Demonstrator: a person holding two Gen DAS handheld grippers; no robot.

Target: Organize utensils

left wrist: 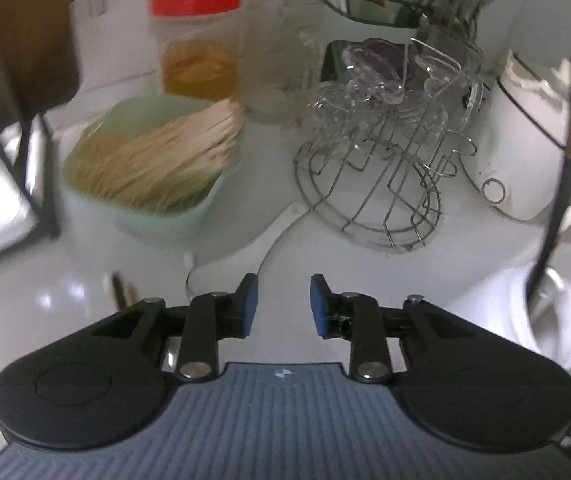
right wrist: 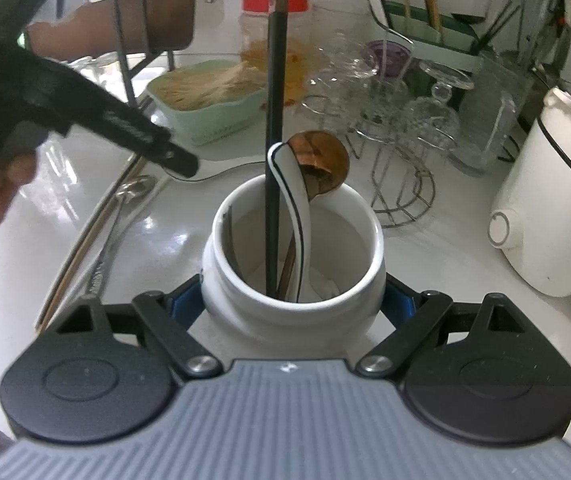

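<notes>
My right gripper is shut on a white ceramic jar, its blue pads pressing both sides. Standing in the jar are a long black handle, a white spoon with a dark line and a copper spoon. A metal spoon and thin chopsticks lie on the white counter to the jar's left. My left gripper hovers open over bare counter, nothing between its pads. In the right wrist view the left gripper points down, above the metal spoon. The jar shows at the left wrist view's right edge.
A pale green basket of wooden sticks sits at the back left beside a red-lidded plastic jar. A wire rack with glassware stands behind the jar. A white cooker is on the right, a black frame on the left.
</notes>
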